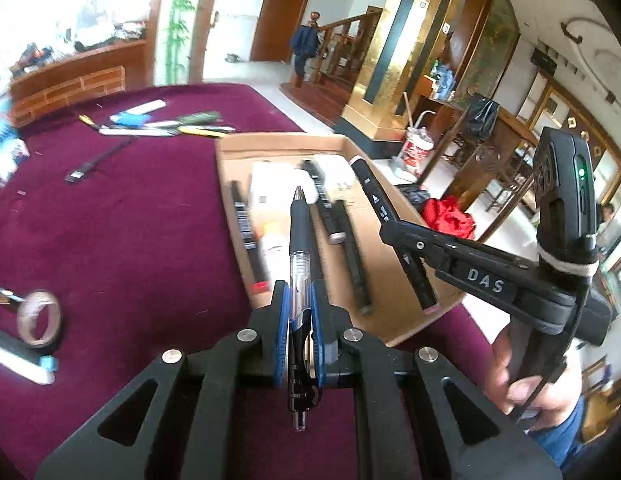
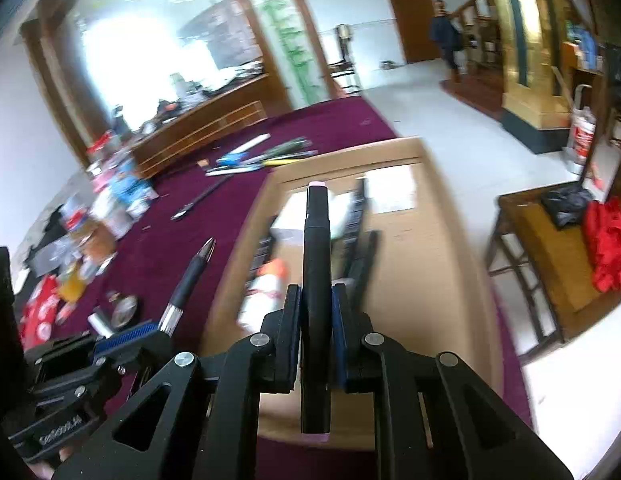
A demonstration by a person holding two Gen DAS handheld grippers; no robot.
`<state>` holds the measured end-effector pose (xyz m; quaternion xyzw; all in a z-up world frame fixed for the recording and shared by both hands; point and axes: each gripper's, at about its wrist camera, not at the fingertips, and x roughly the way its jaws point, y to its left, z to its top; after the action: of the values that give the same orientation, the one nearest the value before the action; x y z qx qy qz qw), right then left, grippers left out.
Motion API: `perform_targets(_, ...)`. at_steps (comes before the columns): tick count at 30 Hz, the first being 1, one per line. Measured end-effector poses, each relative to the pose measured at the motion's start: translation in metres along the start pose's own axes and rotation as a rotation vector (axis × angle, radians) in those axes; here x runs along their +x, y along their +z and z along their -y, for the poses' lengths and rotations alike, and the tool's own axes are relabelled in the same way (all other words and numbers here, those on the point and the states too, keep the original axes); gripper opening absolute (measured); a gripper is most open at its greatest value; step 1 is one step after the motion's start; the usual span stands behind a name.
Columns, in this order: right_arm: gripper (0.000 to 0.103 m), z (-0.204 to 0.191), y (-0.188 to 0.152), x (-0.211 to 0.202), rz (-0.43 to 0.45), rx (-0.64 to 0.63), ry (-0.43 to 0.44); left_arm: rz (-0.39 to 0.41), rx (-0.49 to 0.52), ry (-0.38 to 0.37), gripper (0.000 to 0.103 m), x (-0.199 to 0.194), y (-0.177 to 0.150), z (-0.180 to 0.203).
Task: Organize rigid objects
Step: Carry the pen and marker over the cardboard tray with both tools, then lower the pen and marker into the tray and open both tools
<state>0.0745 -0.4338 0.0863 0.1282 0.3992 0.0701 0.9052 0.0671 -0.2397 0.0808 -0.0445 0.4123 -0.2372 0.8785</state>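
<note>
My left gripper (image 1: 298, 304) is shut on a black pen with a clear barrel (image 1: 299, 236), held above the near edge of a shallow cardboard box (image 1: 394, 240). My right gripper (image 2: 316, 304) is shut on a long black bar with pink ends (image 2: 316, 248), held over the same box (image 2: 430, 280). In the left wrist view the right gripper (image 1: 394, 232) reaches in from the right with that bar (image 1: 394, 236). The left gripper (image 2: 122, 338) and its pen (image 2: 190, 276) show at the lower left of the right wrist view. The box holds several black sticks (image 1: 346, 240) and white packets (image 1: 270, 192).
The maroon table (image 1: 130, 220) carries a pile of pens and rulers (image 1: 162, 124) at the far side, a black cable tool (image 1: 94, 162), a tape roll (image 1: 40, 318) and a white tube (image 1: 18, 364) at left. Clutter (image 2: 110, 200) lines the far left. A wooden bench with red cloth (image 2: 606, 248) stands right.
</note>
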Motion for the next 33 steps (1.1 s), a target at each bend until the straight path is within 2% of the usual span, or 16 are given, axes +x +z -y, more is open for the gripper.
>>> perform_targets(3, 0.013, 0.016, 0.001, 0.011, -0.015, 0.038, -0.028, -0.031, -0.008, -0.005, 0.008, 0.025, 0.005, 0.009)
perform_targets(6, 0.013, 0.025, -0.001, 0.023, -0.045, 0.068, -0.011, -0.062, -0.009, 0.000, 0.008, 0.045, 0.007, 0.016)
perform_targets(15, 0.013, 0.032, -0.006, 0.034, -0.078, 0.061, -0.012, -0.117, -0.036, -0.017, 0.008, 0.073, 0.003, 0.019)
perform_targets(23, 0.013, 0.022, -0.008, 0.041, -0.095, -0.016, -0.092, -0.084, 0.024, 0.020, 0.008, 0.076, 0.002, 0.033)
perform_targets(33, 0.013, 0.021, -0.009, 0.041, -0.090, -0.032, -0.103, -0.058, 0.068, 0.057, 0.008, 0.075, -0.001, 0.036)
